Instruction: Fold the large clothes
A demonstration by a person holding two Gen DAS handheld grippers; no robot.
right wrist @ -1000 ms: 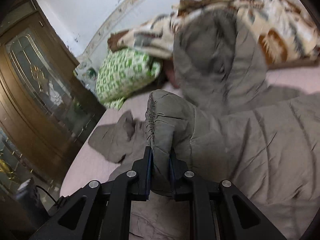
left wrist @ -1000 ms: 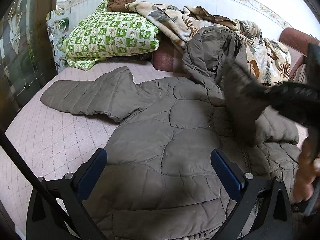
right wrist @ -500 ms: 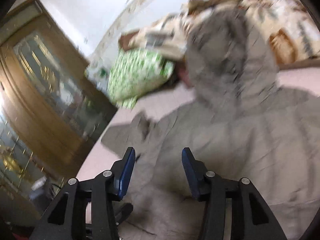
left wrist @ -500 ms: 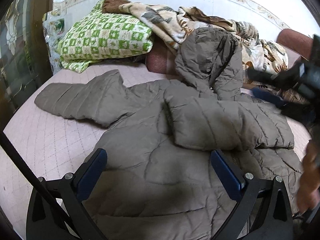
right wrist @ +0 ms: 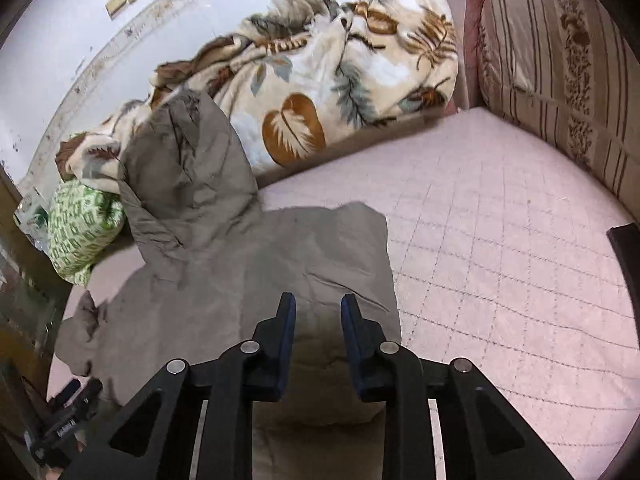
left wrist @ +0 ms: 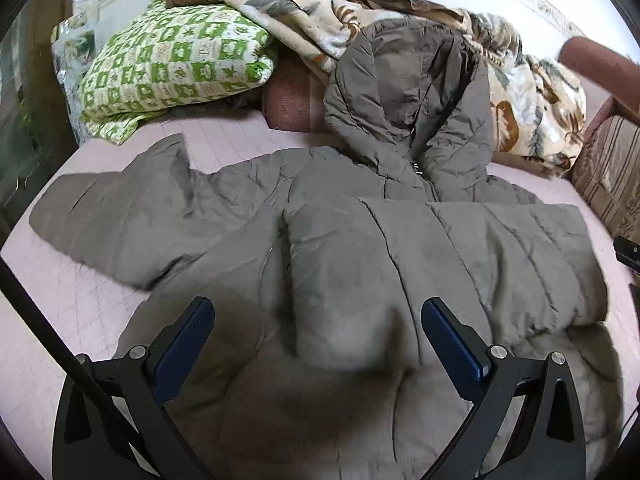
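Sleeve [left wrist: 440,264] dropped across the jacket [left wrist: 248,380] ahead of my jaws for folding; both pairs now spread, pinching nothing.

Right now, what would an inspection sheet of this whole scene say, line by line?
Surface: pink quilted bed cover.
Job's things: grey puffer jacket lying spread out, one sleeve folded across its front, the other sleeve stretched sideways, hood leaning on the bedding.
Clutter: green patterned pillow, leaf-print blanket.
Grippers: left tongs wide open above the jacket; right tongs open with a narrow gap, holding nothing.
Cables: black cord.
Surroundings: striped cushion, white wall.
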